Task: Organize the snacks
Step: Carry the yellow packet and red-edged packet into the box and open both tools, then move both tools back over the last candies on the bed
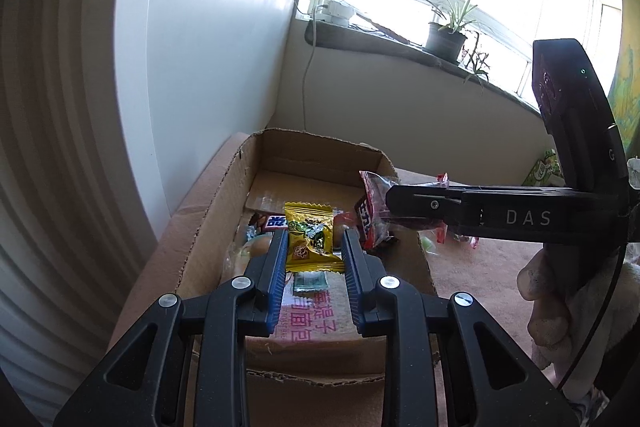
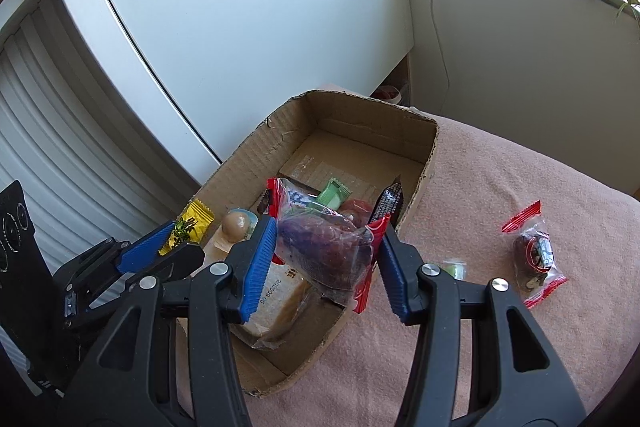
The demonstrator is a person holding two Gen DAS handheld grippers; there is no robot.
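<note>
While both claws hang over the open brown cardboard box (image 2: 424,163) on the pink-covered desk (image 2: 520,187), the left claw (image 1: 313,259) pinches a small yellow foil snack packet (image 1: 310,243); the right claw (image 2: 326,259) pinches a clear, red-edged plastic packet of dark fruit (image 2: 324,247). Both wrappers look light, crinkly and slippery, best gripped mid-body. Low torn walls leave free room above; two packets remain outside at right.
</note>
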